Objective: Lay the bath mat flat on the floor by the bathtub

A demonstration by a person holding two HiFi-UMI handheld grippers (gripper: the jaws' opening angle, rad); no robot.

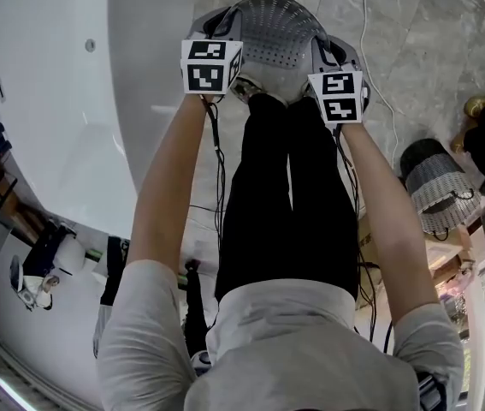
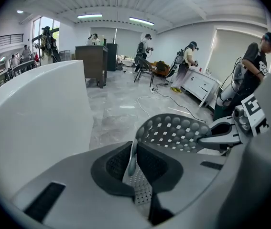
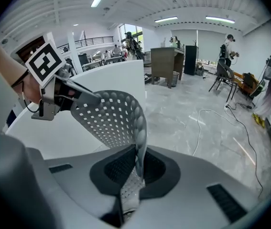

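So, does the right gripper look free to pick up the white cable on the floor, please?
Probably not yet: the right gripper is shut on the bath mat, shared with the left gripper. Nothing covers the white cable, but it must release first.

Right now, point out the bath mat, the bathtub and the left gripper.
bath mat (image 1: 280,34), head view, perforated grey middle.
bathtub (image 1: 50,114), head view, white side wall.
left gripper (image 2: 131,160), left gripper view, between its fingertips.
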